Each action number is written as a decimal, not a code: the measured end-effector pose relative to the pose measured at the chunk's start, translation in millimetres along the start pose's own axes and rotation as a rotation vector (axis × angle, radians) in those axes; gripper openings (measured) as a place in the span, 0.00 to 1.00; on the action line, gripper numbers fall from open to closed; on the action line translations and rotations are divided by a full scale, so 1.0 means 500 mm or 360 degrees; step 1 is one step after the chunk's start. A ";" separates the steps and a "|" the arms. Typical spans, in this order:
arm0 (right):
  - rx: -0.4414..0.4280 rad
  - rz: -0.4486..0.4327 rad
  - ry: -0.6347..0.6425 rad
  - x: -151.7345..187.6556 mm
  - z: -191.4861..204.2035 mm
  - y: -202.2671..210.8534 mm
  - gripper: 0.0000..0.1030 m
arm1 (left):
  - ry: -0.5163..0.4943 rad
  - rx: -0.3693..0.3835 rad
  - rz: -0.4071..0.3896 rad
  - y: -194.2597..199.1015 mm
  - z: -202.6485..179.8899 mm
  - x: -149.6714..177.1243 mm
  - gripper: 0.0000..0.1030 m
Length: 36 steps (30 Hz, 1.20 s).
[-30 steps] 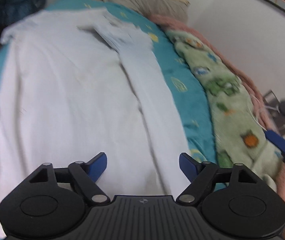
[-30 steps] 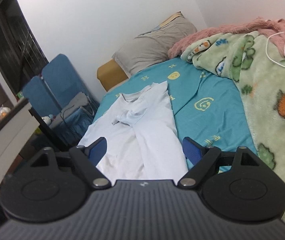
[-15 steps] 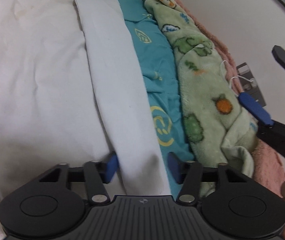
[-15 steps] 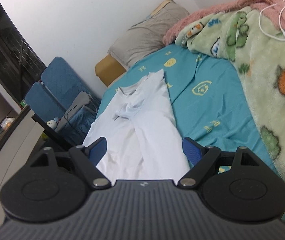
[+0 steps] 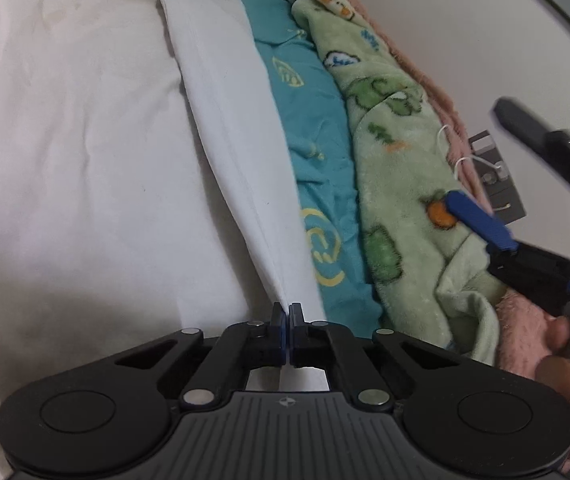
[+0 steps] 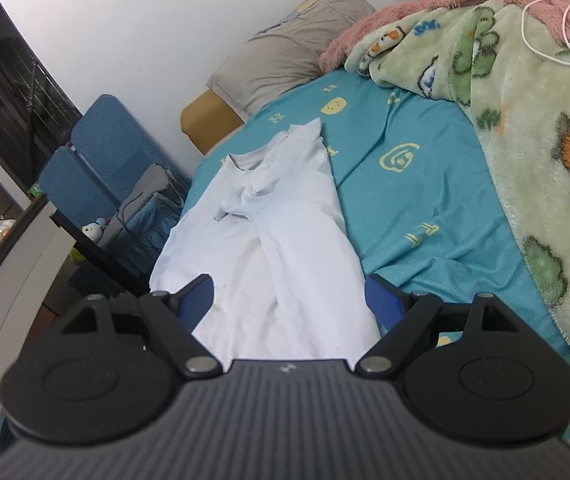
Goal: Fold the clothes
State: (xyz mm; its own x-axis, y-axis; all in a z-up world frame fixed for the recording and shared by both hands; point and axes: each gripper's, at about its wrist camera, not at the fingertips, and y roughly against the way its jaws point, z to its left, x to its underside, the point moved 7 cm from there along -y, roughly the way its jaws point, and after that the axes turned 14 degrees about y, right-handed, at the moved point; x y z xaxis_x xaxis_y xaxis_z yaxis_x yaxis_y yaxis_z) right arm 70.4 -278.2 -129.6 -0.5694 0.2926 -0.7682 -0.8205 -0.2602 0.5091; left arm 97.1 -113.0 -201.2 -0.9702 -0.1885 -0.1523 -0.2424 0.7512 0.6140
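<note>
A white T-shirt (image 5: 85,152) lies flat on the teal bedsheet, its right side folded inward as a long strip (image 5: 229,120). My left gripper (image 5: 287,316) is shut on the near hem of that folded strip, pinching the cloth into a ridge. In the right wrist view the same T-shirt (image 6: 281,240) stretches away toward the pillow, collar at the far end. My right gripper (image 6: 289,300) hangs open above the shirt's near end with nothing between its fingers. It also shows in the left wrist view as the right gripper (image 5: 505,184), blue fingertips apart over the blanket.
A green fleece blanket (image 6: 525,128) and a pink one (image 6: 445,8) pile along the wall side of the bed. A grey pillow (image 6: 289,52) lies at the head. Blue folding chairs (image 6: 97,160) and a desk edge (image 6: 9,264) stand left of the bed. A white cable (image 6: 557,28) crosses the blankets.
My left gripper dropped to the shirt's near hem and went from open to shut on the folded strip. The right gripper stayed open and shifted slightly.
</note>
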 end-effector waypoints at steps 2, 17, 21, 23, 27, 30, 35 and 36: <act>0.0013 0.0004 -0.0004 0.001 -0.003 0.001 0.82 | 0.0033 0.0031 -0.0013 0.031 -0.008 -0.005 0.01; 0.0076 0.0050 0.0046 0.009 -0.010 -0.010 0.82 | 0.0097 -0.0297 -0.0111 0.153 0.046 0.003 0.00; 0.0091 0.0056 0.0061 0.012 -0.008 -0.010 0.82 | 0.0033 -0.0452 -0.0076 0.140 0.057 0.008 0.01; 0.0105 0.0055 0.0073 0.012 -0.006 -0.009 0.82 | 0.0040 -0.0466 -0.0086 0.145 0.060 -0.002 0.07; 0.0144 0.0035 0.0098 0.009 -0.006 -0.010 0.81 | 0.0118 -0.0405 -0.0176 0.172 0.057 -0.063 0.42; 0.0179 0.0002 0.0123 0.000 -0.006 -0.020 0.81 | 0.0102 -0.0463 -0.0312 0.177 0.051 -0.153 0.54; 0.0224 -0.0047 0.0119 -0.016 -0.010 -0.058 0.81 | 0.0194 -0.0465 -0.0556 0.152 0.077 -0.350 0.62; 0.0232 -0.0054 0.0116 -0.019 -0.013 -0.068 0.81 | 0.0202 -0.0472 -0.0595 0.141 0.084 -0.391 0.63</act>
State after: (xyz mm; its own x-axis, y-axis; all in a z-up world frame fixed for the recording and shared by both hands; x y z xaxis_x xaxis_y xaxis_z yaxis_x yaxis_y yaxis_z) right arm 104.0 -278.2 -141.9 -0.5403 0.2300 -0.8094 -0.8409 -0.1135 0.5291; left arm 269.7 3.2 -160.5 -0.8044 -0.5004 -0.3202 -0.5454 0.4083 0.7320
